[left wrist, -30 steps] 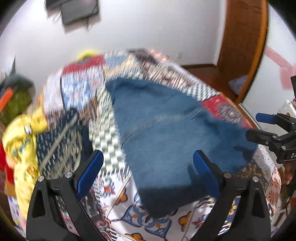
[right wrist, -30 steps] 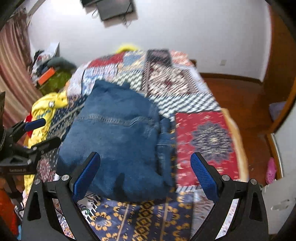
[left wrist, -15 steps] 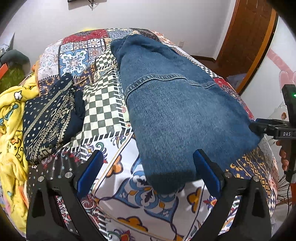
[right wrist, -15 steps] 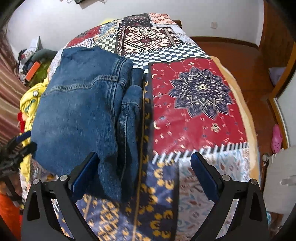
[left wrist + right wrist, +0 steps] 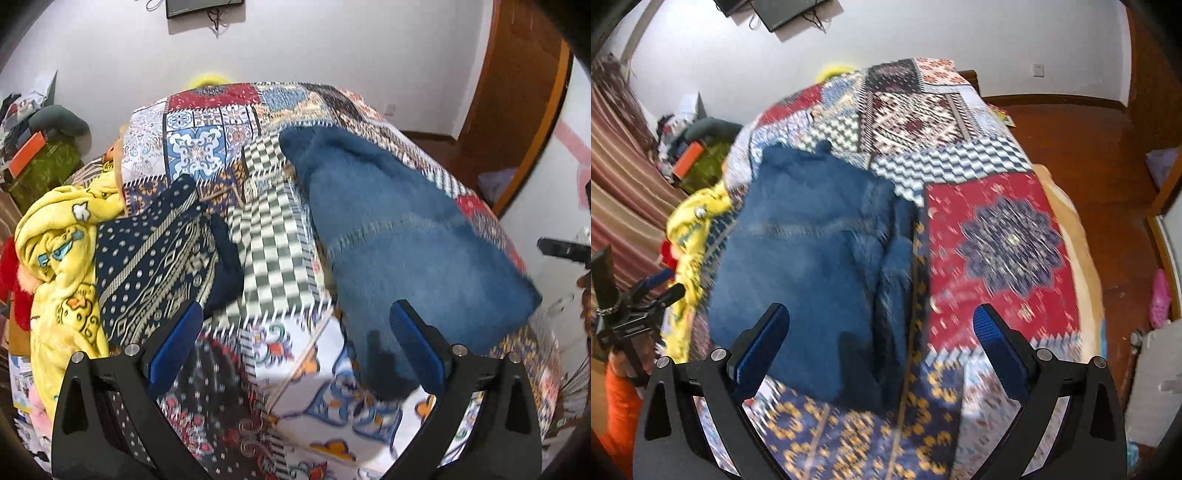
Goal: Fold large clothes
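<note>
**Folded denim on the quilt, both claws spread**

The left gripper [image 5: 295, 347] hovers with its fingers spread wide, pinching nothing. The folded denim garment [image 5: 413, 251] lies on the patchwork quilt [image 5: 266, 236] ahead of it, the near edge by its right finger. A dark patterned cloth [image 5: 155, 254] and a yellow blanket [image 5: 55, 236] sit off its left finger. The right gripper [image 5: 881, 336] is likewise spread and empty, the denim garment [image 5: 805, 258] ahead toward its left finger.
</note>
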Tool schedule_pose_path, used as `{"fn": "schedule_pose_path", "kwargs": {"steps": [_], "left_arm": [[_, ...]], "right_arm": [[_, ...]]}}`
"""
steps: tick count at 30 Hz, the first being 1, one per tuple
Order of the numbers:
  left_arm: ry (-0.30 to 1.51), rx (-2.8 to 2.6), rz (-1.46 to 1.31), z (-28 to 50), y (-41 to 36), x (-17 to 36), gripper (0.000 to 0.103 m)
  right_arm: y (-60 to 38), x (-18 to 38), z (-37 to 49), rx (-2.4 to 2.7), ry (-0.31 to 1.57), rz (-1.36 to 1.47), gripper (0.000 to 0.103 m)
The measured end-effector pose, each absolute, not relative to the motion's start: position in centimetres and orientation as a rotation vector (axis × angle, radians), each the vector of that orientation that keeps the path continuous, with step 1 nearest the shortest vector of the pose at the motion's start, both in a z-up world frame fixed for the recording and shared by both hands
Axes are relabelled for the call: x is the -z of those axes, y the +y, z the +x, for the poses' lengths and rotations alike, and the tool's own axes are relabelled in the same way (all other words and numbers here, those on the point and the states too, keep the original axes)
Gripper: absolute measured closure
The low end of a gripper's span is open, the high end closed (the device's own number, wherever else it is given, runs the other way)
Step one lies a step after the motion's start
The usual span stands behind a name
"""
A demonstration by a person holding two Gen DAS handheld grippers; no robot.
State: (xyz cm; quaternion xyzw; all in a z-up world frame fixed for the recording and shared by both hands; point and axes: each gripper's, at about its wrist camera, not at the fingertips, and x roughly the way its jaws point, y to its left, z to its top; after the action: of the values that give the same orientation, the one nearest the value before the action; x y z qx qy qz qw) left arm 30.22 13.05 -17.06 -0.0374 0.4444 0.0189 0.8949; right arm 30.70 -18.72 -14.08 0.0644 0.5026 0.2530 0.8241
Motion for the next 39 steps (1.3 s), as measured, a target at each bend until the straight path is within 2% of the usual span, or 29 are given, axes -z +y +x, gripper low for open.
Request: {"fn": "schedule_pose_path", "kwargs": {"steps": [5, 14, 22, 24, 26, 29, 34, 39], "left_arm": [[0.972, 0.066, -0.253, 33.6, 13.9, 18.1, 0.001], [1.16, 0.28, -0.592, 37.8, 13.3, 25.3, 0.001], [1.22, 0.387, -0.751, 40.3, 12.6, 28.4, 0.002], [1.241, 0.41, -0.776, 40.8, 12.0, 29.2, 0.006], [1.235, 0.405, -0.767, 41.1, 11.7, 29.2, 0.008], [1.23, 0.4, -0.758, 41.0, 11.6, 29.0, 0.014], [1.201, 0.379, -0.674, 40.2, 11.2, 26.7, 0.033], [1.139, 0.377, -0.612, 39.3, 12.2, 22.2, 0.041]], "right_arm": [[-16.8, 16.6, 33.9, -0.597, 1.137, 0.189, 0.004], [-15.2, 23.9, 37.5, -0.679, 1.364, 0.34, 0.004], [-14.2, 24.5, 38.0, -0.794, 1.378, 0.381, 0.005], [-14.4, 24.4, 38.1, -0.809, 1.38, 0.386, 0.007], [-14.8, 24.4, 38.2, -0.814, 1.388, 0.4, 0.012], [-14.9, 24.7, 38.1, -0.805, 1.415, 0.432, 0.029], [-14.5, 24.0, 37.6, -0.787, 1.438, 0.463, 0.047], [-12.5, 21.5, 36.8, -0.804, 1.407, 0.429, 0.052]]}}
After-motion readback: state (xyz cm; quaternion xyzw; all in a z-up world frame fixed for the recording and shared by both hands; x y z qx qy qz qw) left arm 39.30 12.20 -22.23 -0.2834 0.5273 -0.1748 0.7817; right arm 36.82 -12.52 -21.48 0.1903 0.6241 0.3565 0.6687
